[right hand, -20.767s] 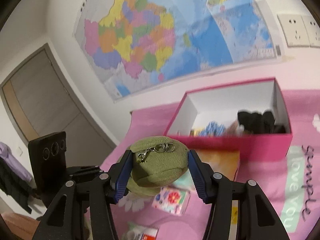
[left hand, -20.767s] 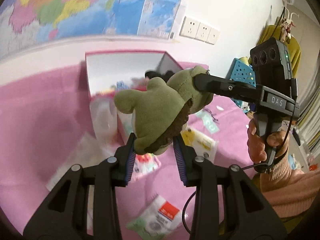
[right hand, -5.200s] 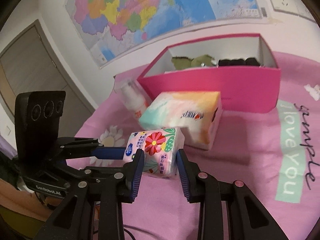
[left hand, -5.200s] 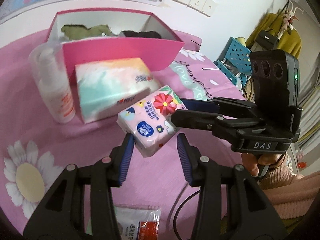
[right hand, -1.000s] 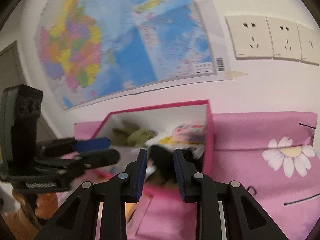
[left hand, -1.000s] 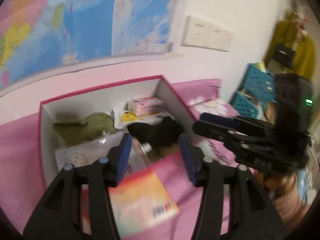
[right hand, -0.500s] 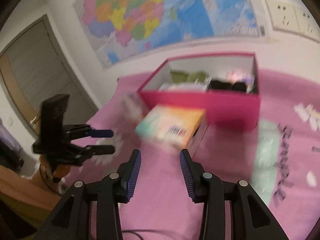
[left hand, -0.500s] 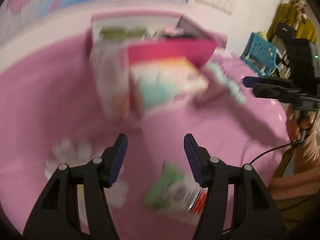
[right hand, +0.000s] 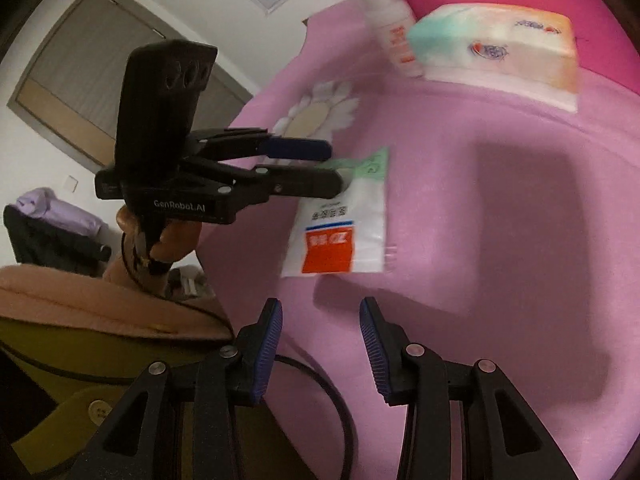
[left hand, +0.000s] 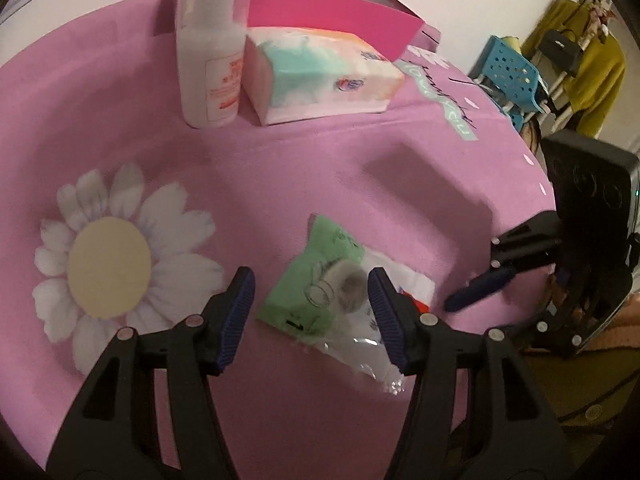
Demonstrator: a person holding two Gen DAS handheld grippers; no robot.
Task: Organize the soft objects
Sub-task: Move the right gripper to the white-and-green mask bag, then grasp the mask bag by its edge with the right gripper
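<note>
A flat plastic packet (left hand: 320,292), green at one end and white with a red label (right hand: 332,248) at the other, lies on the pink cloth (left hand: 280,168). My left gripper (left hand: 312,316) is open and hangs just over the packet's green end, which shows between its blue pads; they do not press on it. In the right wrist view the left gripper (right hand: 332,164) reaches the packet from the left. My right gripper (right hand: 320,344) is open and empty, a short way short of the packet's red end. Its blue fingertip (left hand: 476,292) shows at the right in the left wrist view.
A white pump bottle (left hand: 210,52) and a large tissue pack (left hand: 320,72) stand in front of the pink box (left hand: 332,12) at the far side. A daisy print (left hand: 108,260) marks the cloth. A hand and a pink sleeve (right hand: 80,300) are at the left.
Both grippers have swung down and away from the pink box to the packet near the cloth's front edge. Both pairs of jaws stand wider than a second ago.
</note>
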